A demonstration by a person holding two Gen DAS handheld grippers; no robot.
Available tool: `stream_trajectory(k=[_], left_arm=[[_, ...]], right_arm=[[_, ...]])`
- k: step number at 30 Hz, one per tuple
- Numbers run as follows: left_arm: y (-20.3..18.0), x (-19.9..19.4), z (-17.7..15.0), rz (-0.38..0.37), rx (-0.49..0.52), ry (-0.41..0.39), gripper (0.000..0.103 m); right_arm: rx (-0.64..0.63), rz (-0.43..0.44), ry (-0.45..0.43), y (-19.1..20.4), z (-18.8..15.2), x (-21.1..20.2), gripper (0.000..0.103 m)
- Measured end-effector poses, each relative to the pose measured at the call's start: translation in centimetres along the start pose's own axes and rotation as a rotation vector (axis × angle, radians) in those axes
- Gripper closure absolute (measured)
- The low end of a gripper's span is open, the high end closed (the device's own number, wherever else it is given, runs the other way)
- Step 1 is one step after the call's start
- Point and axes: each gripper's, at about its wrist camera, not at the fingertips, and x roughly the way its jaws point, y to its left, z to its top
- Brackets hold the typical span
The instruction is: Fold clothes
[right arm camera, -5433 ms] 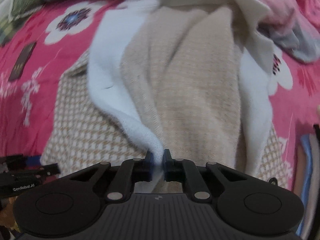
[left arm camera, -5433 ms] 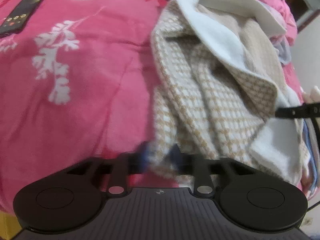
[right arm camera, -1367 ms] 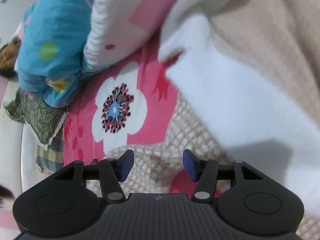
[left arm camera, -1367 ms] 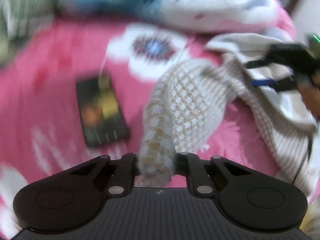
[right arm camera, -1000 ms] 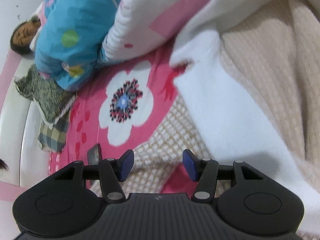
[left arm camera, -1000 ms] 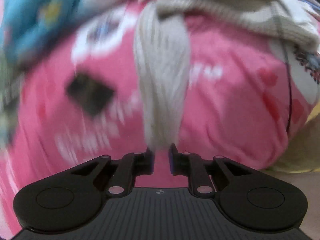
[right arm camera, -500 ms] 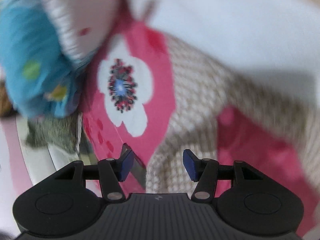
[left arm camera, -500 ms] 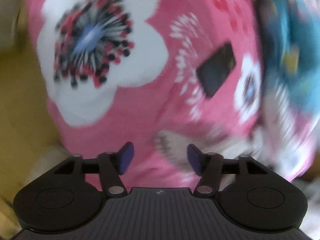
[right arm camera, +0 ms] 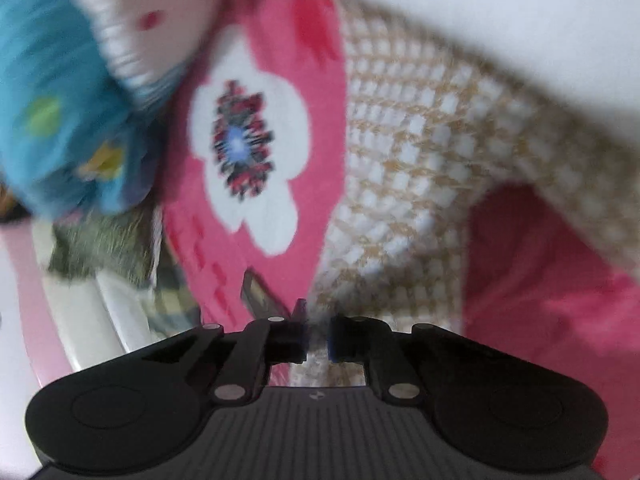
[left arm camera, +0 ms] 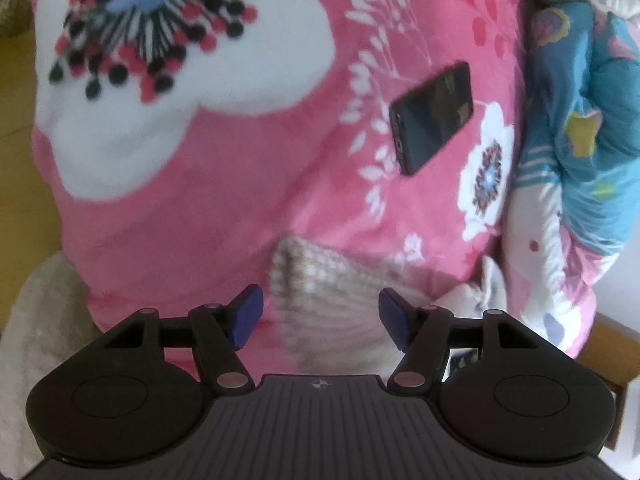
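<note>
A beige-and-white checked knit garment (right arm camera: 420, 168) with a white fleece lining (right arm camera: 500, 20) lies on the pink floral bedspread (left arm camera: 224, 208). In the right wrist view my right gripper (right arm camera: 317, 340) is shut on the garment's checked edge, and the cloth rises away from the blue pads. In the left wrist view my left gripper (left arm camera: 320, 316) is open, its blue pads (left arm camera: 248, 312) spread wide. A corner of the checked garment (left arm camera: 320, 280) lies on the bedspread between and just beyond them, not gripped.
A black phone (left arm camera: 432, 116) lies on the bedspread beyond the left gripper. Blue patterned bedding (left arm camera: 584, 128) and a pink-white quilt (left arm camera: 548, 280) are bunched at the right. The bed's edge drops to a yellow floor (left arm camera: 16, 92) at left; a white fluffy cloth (left arm camera: 36, 320) hangs there.
My left gripper let go of the checked garment, opened and now hovers over its corner. My right gripper, open half a second ago, has shut on the garment's checked edge.
</note>
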Motion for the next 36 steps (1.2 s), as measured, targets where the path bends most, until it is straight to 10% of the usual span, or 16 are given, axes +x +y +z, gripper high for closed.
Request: stream_trajectory(k=[9, 17, 22, 29, 36], left_arm=[[0.6, 2.8, -1.9, 0.204, 0.199, 0.058, 0.039], [-2.9, 4.2, -5.1, 0.317, 0.585, 0.027, 0.037], [-4.1, 5.5, -6.1, 0.367, 0.782, -0.024, 0.038], [-4.4, 4.9, -6.9, 0.39, 0.804, -0.157, 0.092], [-10.1, -2.3, -7.3, 0.295, 0.837, -0.461, 0.098]], right_arm=[[-0.151, -0.217, -0.032, -3.8, -1.2, -4.8, 0.092], [-0.229, -0.331, -0.06, -6.0, -1.7, -6.3, 0.075], [-0.453, -0.45, -0.088, -1.5, -3.8, -7.2, 0.075], [-0.687, -0.422, -0.111, 2.9, -6.9, -6.4, 0.075], [-0.842, -0.425, -0.114, 6.1, -7.8, -2.4, 0.075]])
